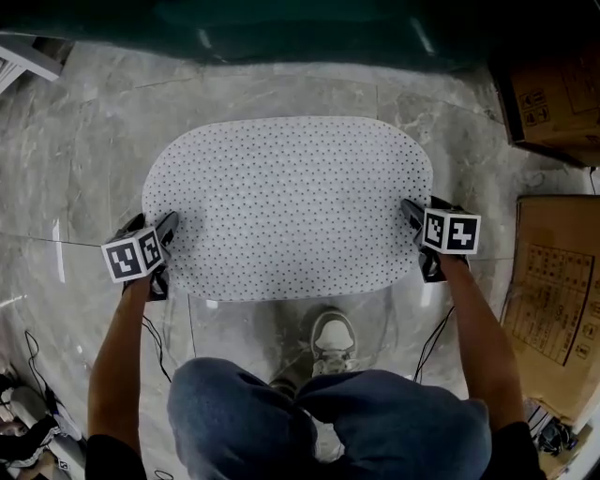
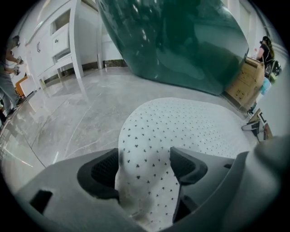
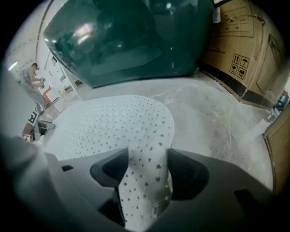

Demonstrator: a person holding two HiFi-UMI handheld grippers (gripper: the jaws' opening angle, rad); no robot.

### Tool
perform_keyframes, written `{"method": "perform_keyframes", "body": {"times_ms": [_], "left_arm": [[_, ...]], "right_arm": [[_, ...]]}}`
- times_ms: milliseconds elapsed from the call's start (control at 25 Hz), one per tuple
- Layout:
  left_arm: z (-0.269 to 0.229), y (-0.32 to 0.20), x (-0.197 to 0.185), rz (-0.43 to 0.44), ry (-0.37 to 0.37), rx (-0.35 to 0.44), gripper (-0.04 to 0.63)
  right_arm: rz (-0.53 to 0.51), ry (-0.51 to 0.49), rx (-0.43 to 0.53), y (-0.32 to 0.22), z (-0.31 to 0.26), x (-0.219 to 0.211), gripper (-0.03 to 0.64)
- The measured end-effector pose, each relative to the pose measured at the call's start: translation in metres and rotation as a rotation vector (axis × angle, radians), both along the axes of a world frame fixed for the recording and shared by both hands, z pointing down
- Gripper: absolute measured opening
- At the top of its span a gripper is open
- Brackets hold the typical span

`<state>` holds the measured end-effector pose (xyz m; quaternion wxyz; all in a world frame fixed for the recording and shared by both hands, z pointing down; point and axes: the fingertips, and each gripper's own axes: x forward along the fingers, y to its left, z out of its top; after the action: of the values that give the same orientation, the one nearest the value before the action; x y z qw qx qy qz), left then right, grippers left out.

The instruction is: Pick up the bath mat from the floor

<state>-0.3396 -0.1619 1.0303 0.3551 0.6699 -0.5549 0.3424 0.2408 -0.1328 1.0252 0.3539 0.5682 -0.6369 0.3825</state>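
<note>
Head view: a person crouches over a white, dotted oval bath mat (image 1: 286, 206) lying flat on the grey marble floor (image 1: 84, 141) at the centre of the frame, one shoe (image 1: 334, 342) just below its near edge. The left gripper (image 1: 167, 230) meets the mat's left end and the right gripper (image 1: 412, 216) its right end. Cardboard boxes (image 1: 553, 281) stand along the right edge and a dark green glossy shape (image 1: 309, 28) spans the top. Left gripper view: the jaws of the left gripper (image 2: 145, 170) stand partly closed with a raised fold of the bath mat (image 2: 181, 127) bunched between them. The fabric fills the gap and touches both pads, while the rest of the mat runs flat toward the upper right. Right gripper view: the right gripper (image 3: 147, 170) shows the same hold. A narrow hump of the bath mat (image 3: 113, 122) is pinched between its partly closed jaws, and the flat sheet spreads to the left under the green shape (image 3: 127, 41), with a cardboard box (image 3: 244, 50) at upper right. The step in hand looks like securing the grasp at both ends, and the mat's body has not left the floor. The next move likely calls for lifting both grippers together and evenly, keeping the pinch firm so neither thin fold slips out as the limp mat sags in the middle.
</note>
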Motion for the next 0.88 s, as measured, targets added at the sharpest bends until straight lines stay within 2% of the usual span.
{"method": "perform_keyframes", "body": {"times_ms": [120,240,320,360,440,520,600,880], "left_arm": [[-0.002,0.001,0.004,-0.003,0.016,0.001,0.326],[-0.003,0.003,0.009,-0.001,0.033,-0.004,0.262],[-0.004,0.004,0.011,-0.004,0.054,0.000,0.246],[-0.004,0.004,0.014,-0.005,0.076,-0.001,0.233],[-0.005,0.006,0.024,-0.002,0.129,-0.011,0.132],[-0.006,0.006,0.030,0.009,0.132,-0.021,0.078],[-0.005,0.005,0.032,0.022,0.114,-0.029,0.065],[-0.009,0.005,0.037,0.050,0.123,-0.042,0.034]], "right_arm": [[-0.011,-0.020,0.006,0.001,-0.001,-0.011,0.199],[-0.020,-0.052,0.000,0.003,-0.001,-0.023,0.098],[-0.027,-0.055,0.003,0.003,-0.001,-0.028,0.057],[-0.030,-0.052,0.005,0.003,-0.001,-0.029,0.049],[-0.030,-0.061,0.005,0.003,-0.002,-0.029,0.041],[-0.023,-0.087,0.004,0.003,-0.002,-0.030,0.035],[-0.019,-0.110,0.006,0.002,-0.003,-0.031,0.028],[-0.026,-0.120,0.031,0.000,-0.007,-0.032,0.023]]}}
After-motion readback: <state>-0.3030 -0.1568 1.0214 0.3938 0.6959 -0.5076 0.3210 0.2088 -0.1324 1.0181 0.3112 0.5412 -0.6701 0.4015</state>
